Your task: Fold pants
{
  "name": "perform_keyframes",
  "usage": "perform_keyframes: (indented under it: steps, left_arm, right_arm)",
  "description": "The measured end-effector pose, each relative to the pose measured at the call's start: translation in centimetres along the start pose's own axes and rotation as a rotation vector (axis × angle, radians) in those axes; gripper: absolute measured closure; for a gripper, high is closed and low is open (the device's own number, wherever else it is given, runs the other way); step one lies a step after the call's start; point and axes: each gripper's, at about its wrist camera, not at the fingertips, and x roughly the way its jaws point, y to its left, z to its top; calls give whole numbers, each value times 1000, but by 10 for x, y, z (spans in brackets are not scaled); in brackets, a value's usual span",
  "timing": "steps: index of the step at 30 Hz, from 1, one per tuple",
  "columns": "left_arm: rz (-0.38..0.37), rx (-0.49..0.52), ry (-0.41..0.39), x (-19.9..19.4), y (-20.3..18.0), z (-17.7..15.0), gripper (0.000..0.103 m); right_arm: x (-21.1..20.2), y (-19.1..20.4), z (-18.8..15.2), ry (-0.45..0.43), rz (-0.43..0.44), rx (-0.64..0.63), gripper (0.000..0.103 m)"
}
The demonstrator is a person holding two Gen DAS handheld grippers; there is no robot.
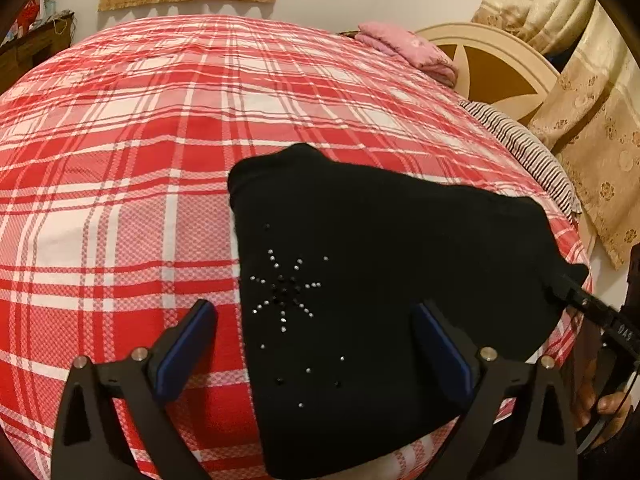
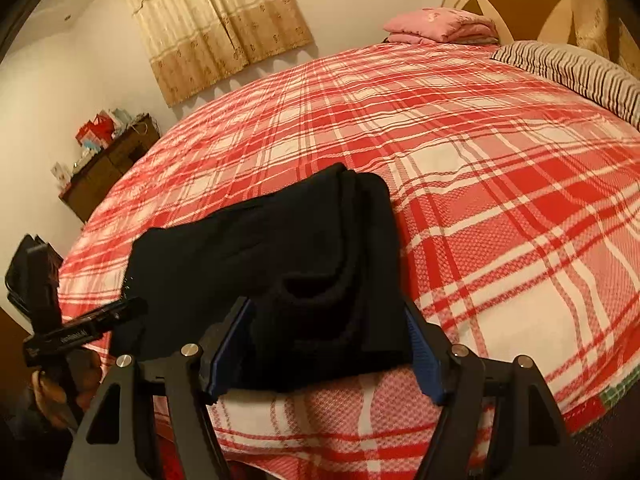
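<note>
Black pants (image 1: 380, 272) lie folded into a compact bundle on the red plaid bedspread (image 1: 120, 160) near the bed's front edge; a rhinestone star (image 1: 284, 292) shows on top. My left gripper (image 1: 316, 312) is open above the bundle's left part, one finger over the bedspread, one over the cloth. My right gripper (image 2: 328, 320) is open, its fingers on either side of the pants (image 2: 288, 256) at their near right end, where stacked fold edges show. The right gripper's tip (image 1: 568, 292) meets the bundle's right corner in the left wrist view. Whether it touches the cloth is unclear.
A folded pink cloth (image 2: 440, 26) and a striped pillow (image 2: 576, 72) lie at the bed's far end by the cream headboard (image 1: 496, 68). A dark wooden cabinet (image 2: 108, 168) with red items stands by the wall. Beige curtains (image 2: 216, 20) hang behind.
</note>
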Motion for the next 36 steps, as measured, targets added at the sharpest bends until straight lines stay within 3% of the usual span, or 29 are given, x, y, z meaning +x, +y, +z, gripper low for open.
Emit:
perform_keyframes:
  steps: [7,10,11,13,14,23,28,30,34,36]
  left_arm:
    - [40,58,-6,4,-7,-4,0]
    - [43,68,-1,4,-6,-3,0]
    - [42,64,0,3,-5,-3,0]
    - [51,40,-3,-1,-2,-2,0]
    - [64,28,-11,-3,-1,-2,0]
    - [150,59,-172,-42,1,3,0]
    - [159,42,-147,-39,9,5,0]
    - [154,28,-126,-35,12,4,0]
    - [153,25,-116,-33,13,2,0]
    - [148,31,-117,-34,11,-1,0]
  right_arm:
    - [-14,-16,-3,-16,72,111,30]
    - [-34,-16,-7,-79,10,123,33]
    - [-44,-16,-8,-119,-26,111,39]
    - [-58,-13,-8,-138,-71,71,80]
    - [-60,-12,-8,-135,-85,59,85]
    - [-39,10,-21,-40,-66,-48,86]
    - [-12,8,-20,21,-102,-77,89]
    - [-14,4,-20,25,-102,-58,89]
    - [-24,5,-24,21,-217,-96,89]
    - [-31,-3,-24,14,-207,-53,89]
